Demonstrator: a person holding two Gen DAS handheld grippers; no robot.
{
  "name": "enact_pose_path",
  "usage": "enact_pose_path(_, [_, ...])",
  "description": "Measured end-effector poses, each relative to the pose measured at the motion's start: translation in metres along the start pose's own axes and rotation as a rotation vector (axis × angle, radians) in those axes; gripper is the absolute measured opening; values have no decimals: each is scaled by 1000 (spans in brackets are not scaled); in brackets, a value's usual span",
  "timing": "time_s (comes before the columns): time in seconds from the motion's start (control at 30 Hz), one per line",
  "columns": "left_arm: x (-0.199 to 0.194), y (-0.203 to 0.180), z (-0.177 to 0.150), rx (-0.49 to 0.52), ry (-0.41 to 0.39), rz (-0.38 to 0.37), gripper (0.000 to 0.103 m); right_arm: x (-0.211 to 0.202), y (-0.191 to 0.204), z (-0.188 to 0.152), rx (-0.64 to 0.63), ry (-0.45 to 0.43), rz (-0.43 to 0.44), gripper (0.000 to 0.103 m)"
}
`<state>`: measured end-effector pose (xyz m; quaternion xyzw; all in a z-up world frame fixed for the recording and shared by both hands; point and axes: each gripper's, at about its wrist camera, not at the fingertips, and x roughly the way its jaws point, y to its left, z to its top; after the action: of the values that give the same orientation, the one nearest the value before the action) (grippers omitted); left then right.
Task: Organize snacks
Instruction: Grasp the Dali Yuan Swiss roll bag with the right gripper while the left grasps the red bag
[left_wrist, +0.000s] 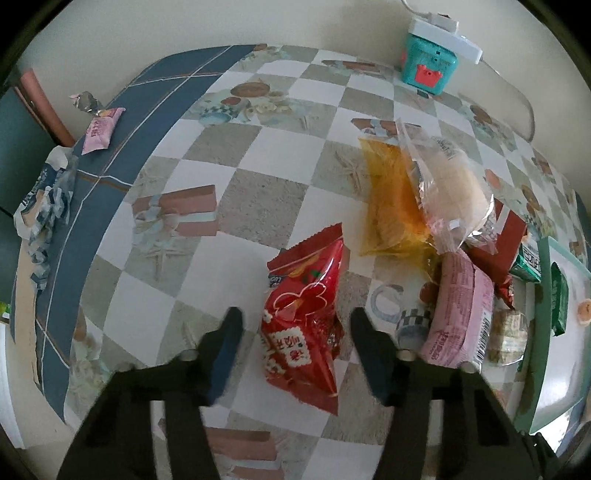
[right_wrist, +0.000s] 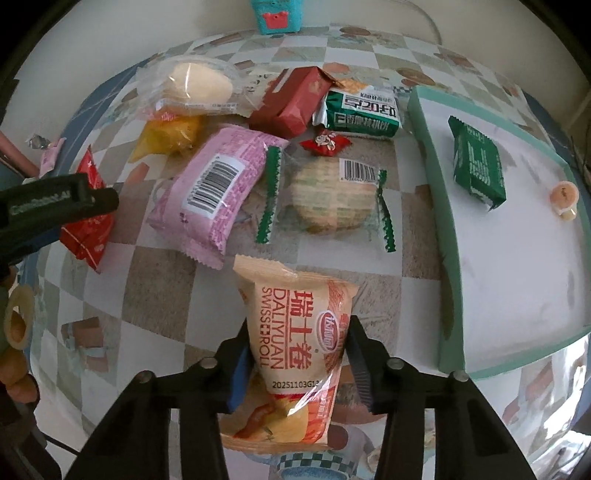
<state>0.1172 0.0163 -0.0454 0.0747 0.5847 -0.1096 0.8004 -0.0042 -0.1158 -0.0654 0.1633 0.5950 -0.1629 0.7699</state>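
Checkered cloth covers the desk (left_wrist: 236, 206). Only the right view shows the right tool (right_wrist: 299, 354) gripping a Swiss roll packet (right_wrist: 295, 332); the left tool (left_wrist: 295, 332) straddles a red packet (left_wrist: 306, 314), pads apart from it.

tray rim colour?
Mint green rim on the tray, white inside. Clearest in the right wrist view.

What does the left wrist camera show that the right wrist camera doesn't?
Only the left wrist view: the left hand-held gripper straddling a red foil snack packet, pads not visibly pressing.

Only the right wrist view: the right hand-held gripper closed on a beige Swiss-roll packet, and a small red wrapped candy.

Both: the pink barcoded packet, the green-rimmed white tray, the teal box.
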Motion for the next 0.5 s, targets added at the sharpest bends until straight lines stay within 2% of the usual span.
enact_pose_path(0.03, [2,0,0,-4,6,-6,45,-1,-1,1,2,0,4,45])
enact_pose_path(0.17, [-1,1,0,-13,-5,6,41,-2,-7,4,8,-3,17,40])
enact_pose_path(0.5, [-39,6,-6,-40,-55,26,36,-31,-11,-5,30,-52,57,39])
